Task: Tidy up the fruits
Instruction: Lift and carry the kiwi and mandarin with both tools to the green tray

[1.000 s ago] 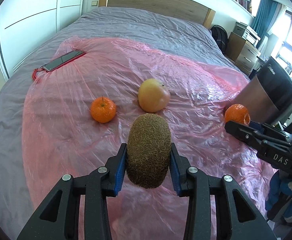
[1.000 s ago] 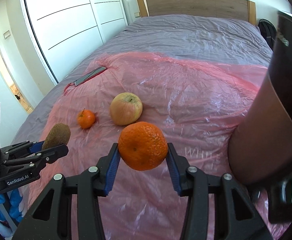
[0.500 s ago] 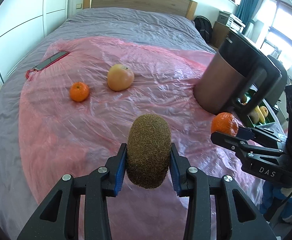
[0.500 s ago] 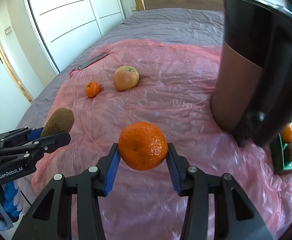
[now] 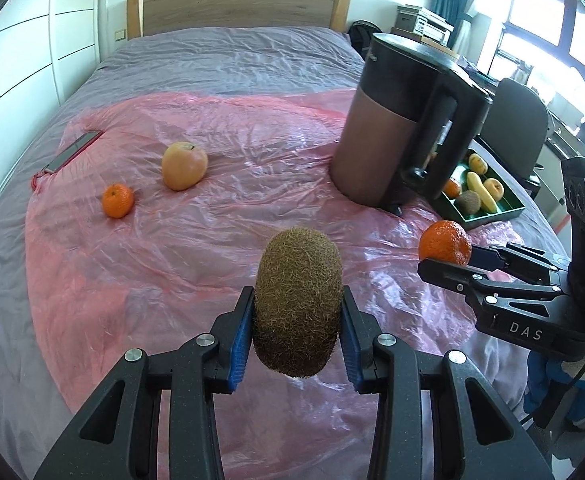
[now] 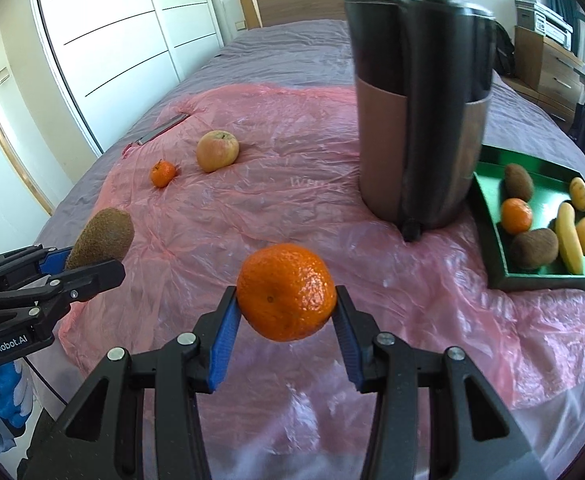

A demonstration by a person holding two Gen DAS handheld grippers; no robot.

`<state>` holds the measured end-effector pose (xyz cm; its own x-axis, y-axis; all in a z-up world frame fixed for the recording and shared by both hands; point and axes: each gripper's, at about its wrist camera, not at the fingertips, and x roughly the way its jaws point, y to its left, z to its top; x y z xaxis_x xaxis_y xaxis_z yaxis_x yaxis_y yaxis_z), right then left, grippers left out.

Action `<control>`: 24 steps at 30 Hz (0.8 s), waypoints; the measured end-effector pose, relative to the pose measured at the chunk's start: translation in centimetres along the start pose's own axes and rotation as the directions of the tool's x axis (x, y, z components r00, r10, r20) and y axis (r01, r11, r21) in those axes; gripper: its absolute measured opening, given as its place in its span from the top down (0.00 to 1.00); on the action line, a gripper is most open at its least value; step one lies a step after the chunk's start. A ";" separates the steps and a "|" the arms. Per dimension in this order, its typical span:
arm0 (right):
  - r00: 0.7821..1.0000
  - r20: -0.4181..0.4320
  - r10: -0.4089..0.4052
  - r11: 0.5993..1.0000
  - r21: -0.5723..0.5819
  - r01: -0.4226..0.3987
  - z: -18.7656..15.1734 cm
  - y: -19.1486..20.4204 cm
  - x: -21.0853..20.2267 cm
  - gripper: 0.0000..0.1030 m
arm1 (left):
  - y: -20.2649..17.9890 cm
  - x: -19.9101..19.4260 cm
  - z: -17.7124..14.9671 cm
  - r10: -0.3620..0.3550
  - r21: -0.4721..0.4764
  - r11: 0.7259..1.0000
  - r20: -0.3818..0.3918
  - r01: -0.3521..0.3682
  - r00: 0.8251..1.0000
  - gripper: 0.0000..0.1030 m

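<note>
Nearest the left wrist camera, the left gripper [image 5: 297, 320] is pinching a kiwi [image 5: 297, 300] between its blue pads, the fruit standing upright and clear of the bed. The right gripper [image 6: 286, 318] likewise pinches a mandarin [image 6: 286, 292] at its widest part, raised above the pink plastic sheet [image 6: 252, 208] that covers the grey bed [image 6: 276, 44].

Beyond the grippers, to the right, a tall dark kettle [image 6: 420, 112] stands on the sheet, touching or nearly touching the near-left corner of the green tray [image 6: 492, 240]. The tray holds two kiwis, a mandarin, a banana and two yellowish fruits. Farther off on the left lie a loose apple [image 6: 217, 150] and a small mandarin [image 6: 163, 173], with a phone [image 6: 160, 130] at the sheet's edge.

Judgement: the step in hand is carrying both held fruits to the tray. To do it well, the right gripper should pass in front of the kettle, not across its handle, and lower the mandarin into the bare green patch near the tray's front before the pads part. The left gripper has the longer path; it should wait or follow behind so the two do not collide. Release low, since round fruit may roll against the others.
</note>
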<state>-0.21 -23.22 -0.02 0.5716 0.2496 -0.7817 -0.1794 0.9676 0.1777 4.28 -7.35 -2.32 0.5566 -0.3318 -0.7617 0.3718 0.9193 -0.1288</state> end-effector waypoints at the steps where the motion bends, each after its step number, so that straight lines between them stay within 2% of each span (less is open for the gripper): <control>1: 1.000 0.002 -0.005 1.000 0.005 0.005 -0.2 -0.4 -0.3 0.39 | -0.5 -0.1 0.0 -0.003 0.008 1.000 -0.001 0.003 1.000 0.67; 17: 0.995 0.034 -0.093 0.990 0.113 0.089 -3.0 -7.8 -4.4 0.39 | -7.4 0.4 0.5 -0.047 0.120 0.991 -0.035 0.051 0.998 0.67; 24: 0.986 0.059 -0.158 0.972 0.185 0.144 -3.7 -12.6 -6.2 0.39 | -11.3 1.2 1.3 -0.089 0.190 0.977 -0.060 0.099 0.994 0.67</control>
<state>-4.44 -37.06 0.43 0.6390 0.0958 -0.7632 0.0563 0.9837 0.1706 1.71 -18.44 -0.99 0.4756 -0.3986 -0.7842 0.5595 0.8249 -0.0799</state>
